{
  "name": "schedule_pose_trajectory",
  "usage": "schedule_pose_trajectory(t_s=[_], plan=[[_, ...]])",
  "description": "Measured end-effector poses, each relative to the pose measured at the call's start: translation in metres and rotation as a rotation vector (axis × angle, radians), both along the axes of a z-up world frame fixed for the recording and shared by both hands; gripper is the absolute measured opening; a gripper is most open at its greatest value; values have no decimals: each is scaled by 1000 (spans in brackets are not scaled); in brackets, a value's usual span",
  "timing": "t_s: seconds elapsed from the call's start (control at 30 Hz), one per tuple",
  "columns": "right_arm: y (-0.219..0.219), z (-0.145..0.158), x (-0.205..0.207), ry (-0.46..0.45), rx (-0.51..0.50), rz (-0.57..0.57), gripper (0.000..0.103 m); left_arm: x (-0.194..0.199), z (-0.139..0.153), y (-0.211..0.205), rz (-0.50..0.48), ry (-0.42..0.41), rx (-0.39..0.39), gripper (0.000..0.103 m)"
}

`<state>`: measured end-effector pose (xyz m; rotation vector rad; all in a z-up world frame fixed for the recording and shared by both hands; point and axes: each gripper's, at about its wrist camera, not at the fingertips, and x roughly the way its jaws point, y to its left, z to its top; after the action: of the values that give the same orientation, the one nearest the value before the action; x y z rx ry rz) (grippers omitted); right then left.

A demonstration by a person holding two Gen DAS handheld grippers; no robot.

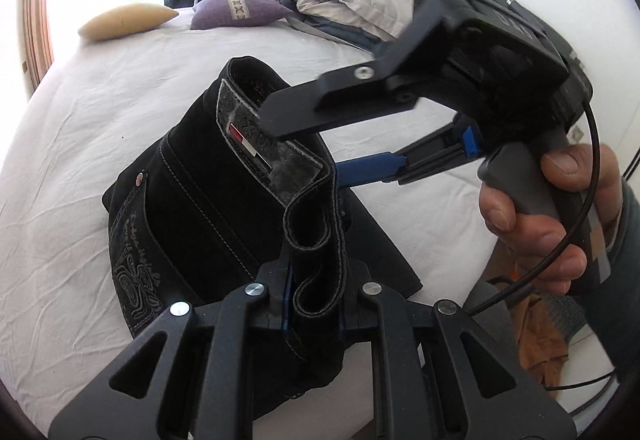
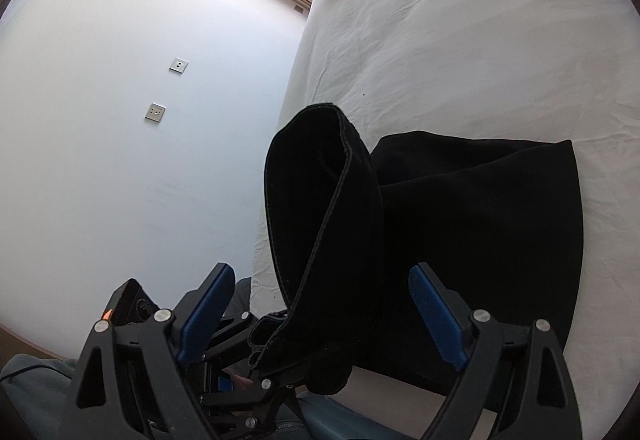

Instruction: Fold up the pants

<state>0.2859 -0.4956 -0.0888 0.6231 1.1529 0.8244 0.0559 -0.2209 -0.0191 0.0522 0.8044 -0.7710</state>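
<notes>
on the white bed, black pants pinched at the waistband

on the white bed sheet (image 1: 80, 144) lie the black pants (image 1: 192, 200), bunched and partly folded near the bed's edge, with the waistband end lifted off the sheet. a grey patch label (image 1: 256, 144) with a red and white flag mark sits on the raised waistband, and pale stitched embroidery shows on a back pocket lower down.

the left gripper (image 1: 314, 304) has its jaws drawn close together on a folded loop of the waistband; the cloth curls between the two fingers and fills the narrow gap, so it is clamped on the pants. in the right wrist view the same strip of dark cloth rises from that clamp as a tall fold.

the right gripper (image 2: 320, 316) stands with its jaws spread wide. its blue pads (image 2: 436, 320) sit well apart on either side of the raised fold and press on nothing. in the left wrist view its upper black finger lies across the patch label, seemingly resting on it or just above, while the lower blue-padded finger reaches in behind the waistband edge. the person's right hand (image 1: 536, 216) wraps the grey handle.

further off, a cream pillow (image 1: 128, 20) and a purple cushion (image 1: 240, 10) rest near the head of the bed, beside a heap of rumpled bedding (image 1: 348, 4). two wall sockets (image 2: 166, 88) show on the white wall.
</notes>
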Motion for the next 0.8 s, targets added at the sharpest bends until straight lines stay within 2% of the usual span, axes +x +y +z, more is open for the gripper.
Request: schedule_pose_trajectory(t_s=[0.03,0.13,0.17,0.2,0.3,0.33,0.4,0.63,0.8], plan=[[2,-1,0,3,-18,7,88,-5,-2,-6,-10,-11,20,14],[7,2,1,-18,-113,33,67,-20,-6,-20,-32,-39,67,14],[7,1,1,-14,-130,37,56,-21,-7,-22,-36,-43,74,14],[5,0,1,-12,-148,35,49,-24,-7,-27,-40,-51,85,14],[-8,-7,1,-16,-162,19,27,-33,-14,-26,-40,-55,116,14],[-11,-9,1,-20,-169,13,23,-32,-16,-30,-45,-48,126,14],[-18,-14,1,-23,-175,3,19,-27,-20,-37,-55,-42,139,14],[-50,-32,4,-29,-167,-38,16,-5,-38,-79,-102,-62,213,14],[-77,-64,12,16,-159,-79,14,-10,-64,-114,-166,-76,261,14]])
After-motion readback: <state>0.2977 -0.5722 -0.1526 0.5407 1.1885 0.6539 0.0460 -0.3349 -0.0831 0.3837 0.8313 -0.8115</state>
